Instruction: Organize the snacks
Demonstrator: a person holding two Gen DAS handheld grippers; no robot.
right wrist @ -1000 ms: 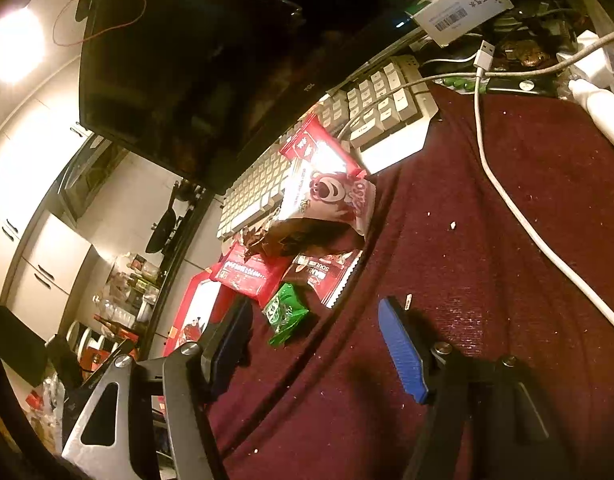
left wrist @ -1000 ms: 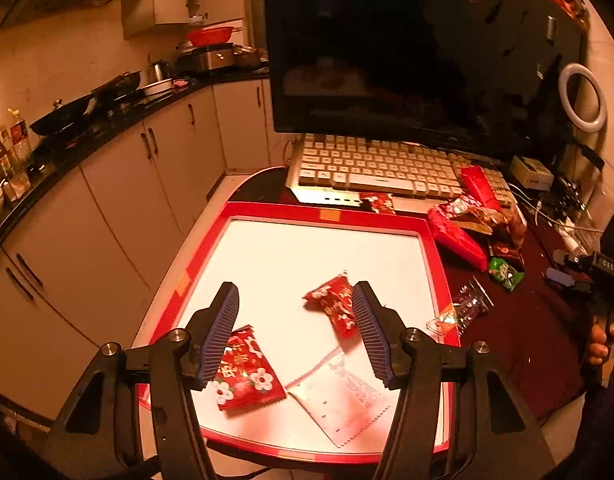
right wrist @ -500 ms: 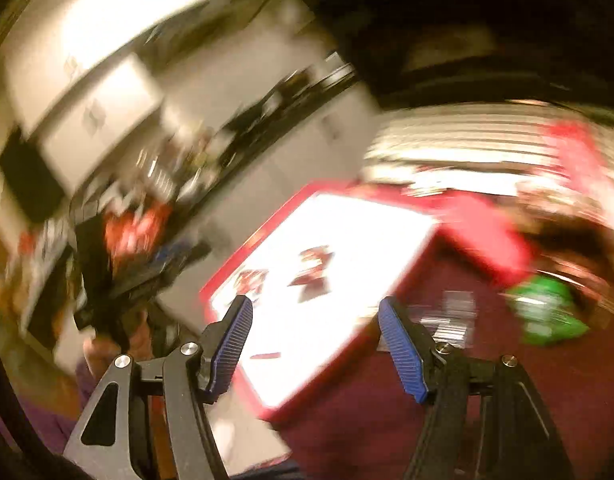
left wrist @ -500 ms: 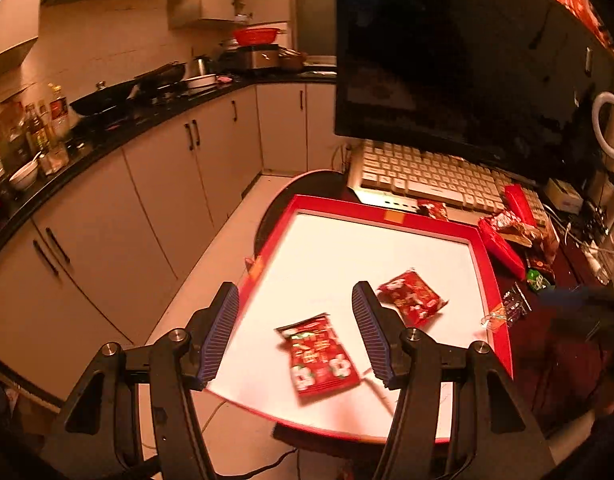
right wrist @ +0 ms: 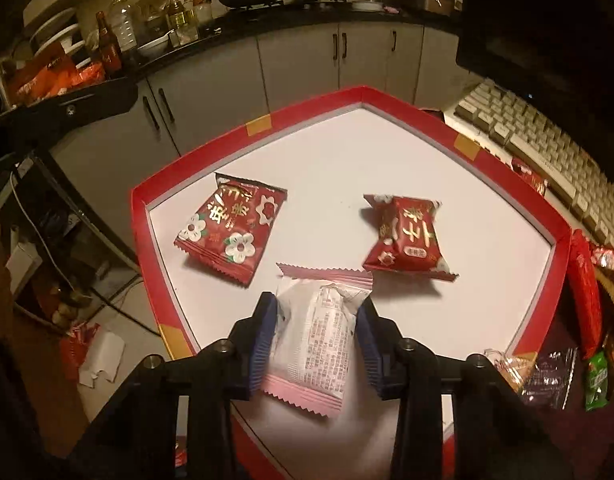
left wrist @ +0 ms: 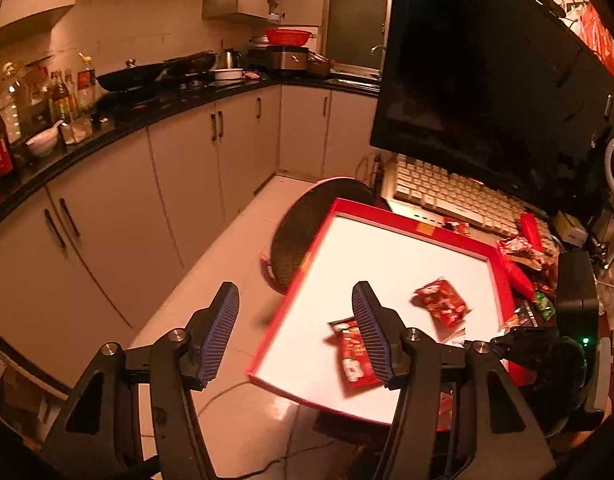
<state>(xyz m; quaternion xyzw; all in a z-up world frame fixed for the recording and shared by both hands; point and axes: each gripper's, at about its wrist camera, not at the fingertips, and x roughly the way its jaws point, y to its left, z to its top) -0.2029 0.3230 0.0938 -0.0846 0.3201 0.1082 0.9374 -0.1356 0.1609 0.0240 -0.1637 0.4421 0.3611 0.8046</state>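
A red-rimmed white tray [right wrist: 159, 312] [left wrist: 387, 212] holds two red snack packets: a flowered one [right wrist: 231, 226] [left wrist: 353, 354] and a smaller one [right wrist: 407, 236] [left wrist: 441, 306]. My right gripper [right wrist: 315, 336] has its pads against both sides of a white and pink packet [right wrist: 315, 344] lying printed side up at the tray's near edge. My left gripper [left wrist: 293, 332] is open and empty, off the tray's left side above the floor. The right gripper's body [left wrist: 547, 352] shows in the left wrist view at the tray's right.
Loose snacks [right wrist: 587, 292] [left wrist: 523, 256] lie on the dark red cloth right of the tray, with a green packet [right wrist: 597, 380]. A keyboard [right wrist: 547, 152] [left wrist: 455, 196] and a monitor [left wrist: 487, 80] stand behind. Kitchen cabinets [left wrist: 147, 192] lie left.
My right gripper swung from the dark cloth over to the tray and closed around the white packet. My left gripper drew back leftward, off the tray.
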